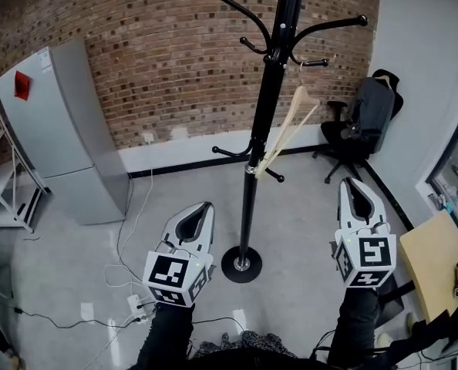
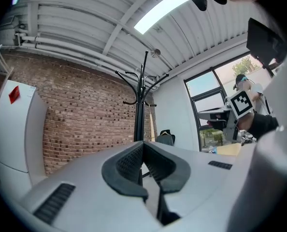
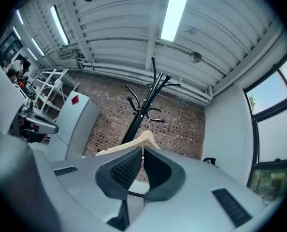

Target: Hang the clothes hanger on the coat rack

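A black coat rack (image 1: 260, 122) stands on a round base in front of a brick wall. A pale wooden hanger (image 1: 291, 129) hangs by its wire hook from one of the rack's right-hand arms, free of both grippers. My left gripper (image 1: 207, 205) is held low on the near left of the pole, jaws together and empty. My right gripper (image 1: 350, 181) is on the near right, well short of the hanger, jaws drawn together with nothing in them. In the right gripper view the hanger (image 3: 138, 141) shows just above the fingertips (image 3: 142, 150), far behind them. The left gripper view shows the rack (image 2: 139, 110) beyond its jaws (image 2: 143, 144).
A grey cabinet (image 1: 59, 129) stands at the left by a metal shelf (image 1: 1, 183). An office chair (image 1: 364, 126) draped with dark cloth is in the right corner. Cables and a power strip (image 1: 136, 307) lie on the floor. A wooden tabletop (image 1: 437, 260) is at the right.
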Action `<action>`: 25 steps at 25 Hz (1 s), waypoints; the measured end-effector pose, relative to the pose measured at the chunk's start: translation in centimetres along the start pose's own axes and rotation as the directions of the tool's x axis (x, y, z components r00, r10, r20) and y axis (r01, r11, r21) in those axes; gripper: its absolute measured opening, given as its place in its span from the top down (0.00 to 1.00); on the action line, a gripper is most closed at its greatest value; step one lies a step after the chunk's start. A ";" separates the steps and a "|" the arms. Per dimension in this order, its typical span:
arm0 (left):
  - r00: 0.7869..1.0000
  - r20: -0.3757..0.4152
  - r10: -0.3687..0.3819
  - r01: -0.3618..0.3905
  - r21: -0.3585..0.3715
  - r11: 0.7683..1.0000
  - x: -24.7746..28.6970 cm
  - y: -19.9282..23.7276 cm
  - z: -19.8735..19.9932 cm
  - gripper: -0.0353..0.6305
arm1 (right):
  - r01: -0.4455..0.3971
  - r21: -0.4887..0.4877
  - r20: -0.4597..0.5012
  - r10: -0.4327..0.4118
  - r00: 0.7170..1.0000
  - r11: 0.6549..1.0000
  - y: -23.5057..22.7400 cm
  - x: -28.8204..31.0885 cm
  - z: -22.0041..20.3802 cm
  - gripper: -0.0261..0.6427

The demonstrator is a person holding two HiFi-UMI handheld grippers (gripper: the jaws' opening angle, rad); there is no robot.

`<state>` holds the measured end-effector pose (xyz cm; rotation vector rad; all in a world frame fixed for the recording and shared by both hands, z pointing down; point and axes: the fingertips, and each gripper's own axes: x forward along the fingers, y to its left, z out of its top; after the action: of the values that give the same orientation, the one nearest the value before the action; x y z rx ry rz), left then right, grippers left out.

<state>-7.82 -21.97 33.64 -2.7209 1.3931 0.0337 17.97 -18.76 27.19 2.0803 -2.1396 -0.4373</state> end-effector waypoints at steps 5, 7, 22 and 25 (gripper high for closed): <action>1.000 0.012 -0.008 0.008 -0.003 1.000 -0.9 -2.9 0.6 0.93 | -0.018 0.092 0.003 0.018 1.000 0.996 0.0 -3.4 -1.3 0.94; 1.000 0.015 -0.001 0.001 -0.008 1.000 -1.5 -3.8 0.8 0.93 | -0.043 0.120 -0.013 0.045 0.999 0.992 0.8 -4.9 -2.0 0.95; 0.998 0.021 0.063 -0.062 -0.031 0.998 -8.3 -12.3 1.8 0.93 | -0.137 0.208 -0.068 0.154 0.986 0.968 1.5 -15.6 -3.5 0.95; 0.997 0.026 0.067 -0.067 -0.019 0.998 -9.6 -13.7 2.3 0.93 | -0.148 0.205 -0.057 0.162 0.985 0.967 1.4 -17.1 -3.0 0.95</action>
<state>-2.24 -6.02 32.79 -2.6770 1.4837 0.0873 18.21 -2.09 32.37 1.9684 -2.3670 -0.1291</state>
